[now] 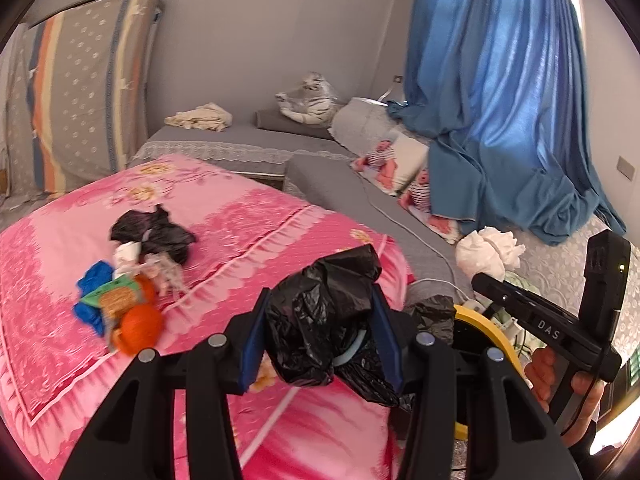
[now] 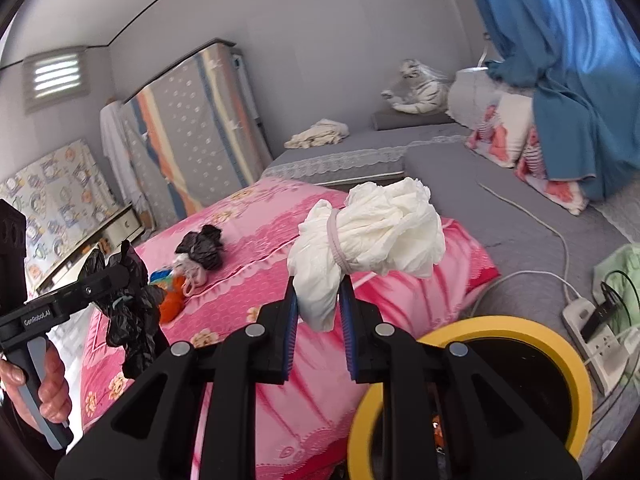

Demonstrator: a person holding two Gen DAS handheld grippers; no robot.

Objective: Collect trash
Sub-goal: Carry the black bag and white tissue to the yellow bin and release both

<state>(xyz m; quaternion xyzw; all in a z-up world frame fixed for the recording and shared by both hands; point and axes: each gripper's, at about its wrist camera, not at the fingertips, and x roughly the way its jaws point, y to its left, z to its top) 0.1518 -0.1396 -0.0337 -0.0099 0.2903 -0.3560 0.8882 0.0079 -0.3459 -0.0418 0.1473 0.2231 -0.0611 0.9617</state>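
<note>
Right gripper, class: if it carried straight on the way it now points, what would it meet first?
The right gripper, shut on the white bundle, points over the pink quilt. Beyond the bundle, the quilt's far part looks first in line, though depth is unclear; the trash pile lies off to its left.

Two texts can be read. In the left wrist view, white letters "DAS" stand on a small label on the black body of the right tool (image 1: 486, 280). In the right wrist view, "GenRobot.AI" is printed in white on the black body of the left tool (image 2: 120, 280). Nothing else is legible.
</note>
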